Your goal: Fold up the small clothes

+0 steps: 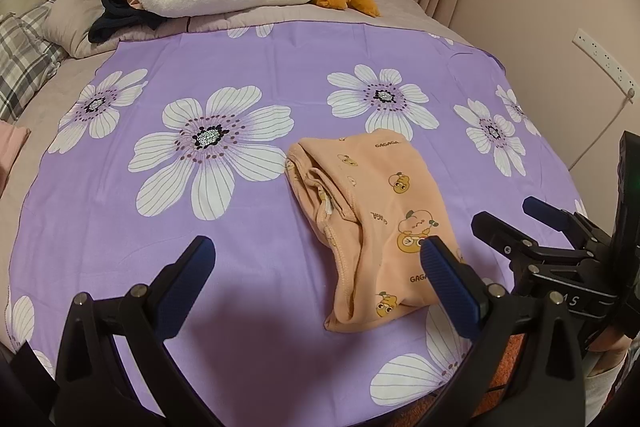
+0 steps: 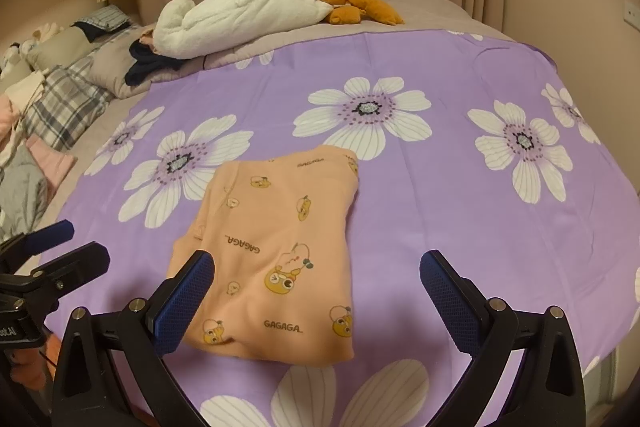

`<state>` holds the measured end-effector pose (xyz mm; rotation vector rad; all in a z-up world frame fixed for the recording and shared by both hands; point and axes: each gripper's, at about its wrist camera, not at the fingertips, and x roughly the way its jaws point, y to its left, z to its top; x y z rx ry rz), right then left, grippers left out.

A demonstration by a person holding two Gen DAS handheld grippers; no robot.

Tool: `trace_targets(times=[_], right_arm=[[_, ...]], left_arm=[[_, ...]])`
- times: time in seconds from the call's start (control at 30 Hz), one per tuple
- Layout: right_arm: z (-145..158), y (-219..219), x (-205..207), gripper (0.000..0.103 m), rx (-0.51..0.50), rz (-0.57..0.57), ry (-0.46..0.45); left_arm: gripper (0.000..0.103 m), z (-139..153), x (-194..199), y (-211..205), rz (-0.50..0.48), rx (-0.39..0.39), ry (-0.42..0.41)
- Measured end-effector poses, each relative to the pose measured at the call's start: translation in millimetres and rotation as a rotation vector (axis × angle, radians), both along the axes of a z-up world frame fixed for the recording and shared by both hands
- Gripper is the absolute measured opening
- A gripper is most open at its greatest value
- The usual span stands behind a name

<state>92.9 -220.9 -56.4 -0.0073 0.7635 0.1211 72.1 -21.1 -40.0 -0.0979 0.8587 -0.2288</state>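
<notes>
Garment [image 2: 272, 251], peach w/ cartoon print, lying folded into compact rectangle on purple floral sheet [image 2: 460, 207]. L gripper [image 1: 316, 267] and R gripper [image 2: 316, 283] hovering spread, grasping nothing. Fold looking near done.

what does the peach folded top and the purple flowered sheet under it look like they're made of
Peach top: looks like soft matte knit, probably cotton jersey; thick rolled edges, printed cartoons. Purple sheet: thinner, smooth woven cloth with a faint sheen and sharp creases, perhaps polyester or a cotton blend; fibre can't be confirmed.
</notes>
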Motion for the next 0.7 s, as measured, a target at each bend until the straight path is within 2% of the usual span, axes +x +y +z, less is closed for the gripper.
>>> trace_targets(times=[0.7], right_arm=[[-2.1, -0.1, -1.8, 0.102, 0.006, -0.008, 0.008]], left_arm=[[0.103, 1.9, -1.5, -1.0, 0.01, 0.009, 0.008]])
